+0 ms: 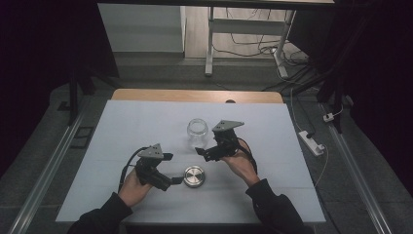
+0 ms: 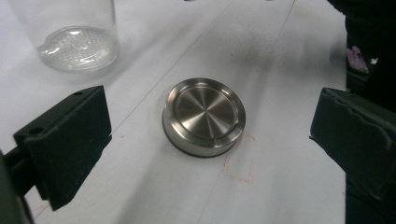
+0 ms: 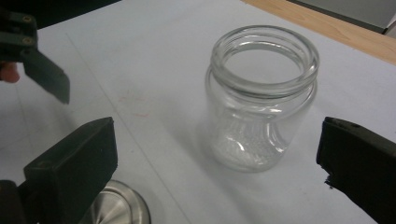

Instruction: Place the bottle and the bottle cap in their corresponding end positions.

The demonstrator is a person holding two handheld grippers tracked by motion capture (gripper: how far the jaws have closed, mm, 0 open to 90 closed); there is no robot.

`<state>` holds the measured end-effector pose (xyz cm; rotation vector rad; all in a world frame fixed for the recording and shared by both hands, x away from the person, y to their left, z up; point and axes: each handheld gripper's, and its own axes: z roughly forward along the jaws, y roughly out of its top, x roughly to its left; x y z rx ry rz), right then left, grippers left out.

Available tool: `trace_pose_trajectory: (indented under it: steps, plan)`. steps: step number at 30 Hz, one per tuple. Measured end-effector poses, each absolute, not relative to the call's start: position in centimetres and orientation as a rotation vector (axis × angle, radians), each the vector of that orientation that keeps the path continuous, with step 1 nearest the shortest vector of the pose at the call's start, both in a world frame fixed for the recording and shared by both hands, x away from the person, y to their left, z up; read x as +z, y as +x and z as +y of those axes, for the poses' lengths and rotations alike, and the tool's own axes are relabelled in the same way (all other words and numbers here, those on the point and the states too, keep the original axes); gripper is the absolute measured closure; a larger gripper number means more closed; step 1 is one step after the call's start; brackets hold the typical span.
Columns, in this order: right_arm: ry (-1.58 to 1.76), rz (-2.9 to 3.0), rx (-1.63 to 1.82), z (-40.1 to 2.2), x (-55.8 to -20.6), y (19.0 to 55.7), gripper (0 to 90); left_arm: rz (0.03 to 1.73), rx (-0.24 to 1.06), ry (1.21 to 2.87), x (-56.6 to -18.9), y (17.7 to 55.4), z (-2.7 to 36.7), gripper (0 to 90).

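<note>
A clear glass jar (image 1: 197, 127) (image 3: 261, 98) stands upright and lidless on the white table cover. A round metal lid (image 1: 194, 176) (image 2: 204, 115) lies flat nearer the front, apart from the jar. My left gripper (image 1: 178, 168) (image 2: 210, 140) is open, its jaws spread to either side of the lid without touching it. My right gripper (image 1: 208, 146) (image 3: 219, 168) is open too, its jaws wide on either side of the jar, a little short of it. In the left gripper view the jar's base (image 2: 77, 44) stands at upper left. The lid's edge (image 3: 116, 207) peeks in at the bottom of the right gripper view.
The white cover (image 1: 146, 122) spans most of the wooden table (image 1: 195, 95). Behind the table are a desk frame (image 1: 210, 44) and floor cables (image 1: 292, 58). A power strip (image 1: 311, 142) lies off the table's right edge.
</note>
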<state>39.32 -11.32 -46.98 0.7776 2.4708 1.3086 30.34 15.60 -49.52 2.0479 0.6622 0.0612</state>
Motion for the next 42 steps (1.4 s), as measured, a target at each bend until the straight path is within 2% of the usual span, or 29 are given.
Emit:
trace_pose_trajectory:
  steps: [13,24,42]
  plan:
    - [0.754,2.500,1.297,-12.2,-47.1,37.0,0.0,0.693,0.045,2.002,-49.4,29.4,17.8,0.0]
    - [0.720,2.489,1.300,-13.0,-46.6,35.0,0.0,0.740,0.082,2.016,-49.0,28.1,19.2,0.0]
    - [0.788,2.451,1.276,-17.0,-46.5,32.5,0.0,0.810,0.152,2.004,-49.1,25.9,21.8,0.0]
